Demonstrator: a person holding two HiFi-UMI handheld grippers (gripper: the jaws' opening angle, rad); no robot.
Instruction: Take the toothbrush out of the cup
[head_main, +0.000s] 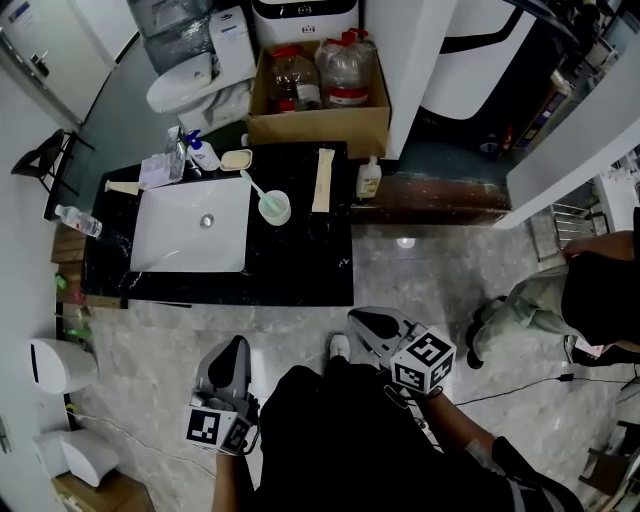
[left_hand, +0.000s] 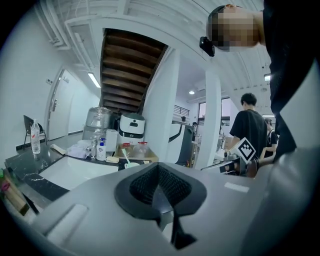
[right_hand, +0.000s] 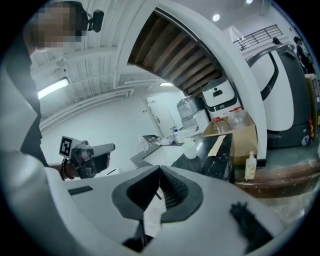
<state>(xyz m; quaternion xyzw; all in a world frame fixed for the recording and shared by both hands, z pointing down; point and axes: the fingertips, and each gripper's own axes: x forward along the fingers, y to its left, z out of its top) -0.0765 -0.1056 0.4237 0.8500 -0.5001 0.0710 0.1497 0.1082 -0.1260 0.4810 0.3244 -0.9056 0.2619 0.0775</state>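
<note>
A pale translucent cup (head_main: 275, 208) stands on the black counter (head_main: 300, 265) just right of the white sink (head_main: 190, 225). A light toothbrush (head_main: 254, 186) leans out of it toward the back left. Both grippers hang over the floor, well in front of the counter and apart from the cup. My left gripper (head_main: 236, 350) is shut and holds nothing; my right gripper (head_main: 362, 319) is shut too. In the left gripper view the cup (left_hand: 131, 164) and toothbrush (left_hand: 125, 155) show far beyond the shut left gripper (left_hand: 159, 184). In the right gripper view the cup (right_hand: 190, 149) stands far past the right gripper (right_hand: 159, 187).
A cardboard box (head_main: 318, 118) with large bottles sits behind the counter. On the counter lie a wooden strip (head_main: 322, 180), a soap dish (head_main: 236, 159), a pump bottle (head_main: 204, 153) and a water bottle (head_main: 78, 220). A lotion bottle (head_main: 369, 180) stands at the right. A person (head_main: 585, 295) crouches at right.
</note>
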